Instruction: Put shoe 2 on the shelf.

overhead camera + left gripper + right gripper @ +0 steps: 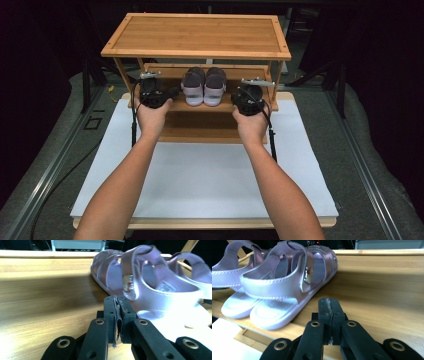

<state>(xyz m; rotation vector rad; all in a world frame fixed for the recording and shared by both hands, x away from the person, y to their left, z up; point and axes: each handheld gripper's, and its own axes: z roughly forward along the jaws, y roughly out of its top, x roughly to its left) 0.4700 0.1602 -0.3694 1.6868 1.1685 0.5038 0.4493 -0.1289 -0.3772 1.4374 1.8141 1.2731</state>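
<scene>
While both grippers sit at the shelf edge, risks and stock are entered view by view.

High view: a bamboo rack stands on a white board. The sandals, a lilac pair, rest side by side at the middle of the rack's middle shelf, toes to the back. The left gripper is to their left, the right gripper to their right, both near but apart from the pair. Risk: a careless reach could bump the rack's posts or push the pair backward.

Left gripper view: jaws almost together, a thin slit between the worn pads, nothing held. The nearer sandal lies just ahead and to the side; pearly straps, a printed insole label, pale footbed. Risk: jaws this narrow would shove the heel, not grip it.

Right gripper view: jaws fully closed, empty. The other sandal has its heel at the shelf's front lip. Risk: a nudge could tip it off the edge; glossy straps may slip.
</scene>
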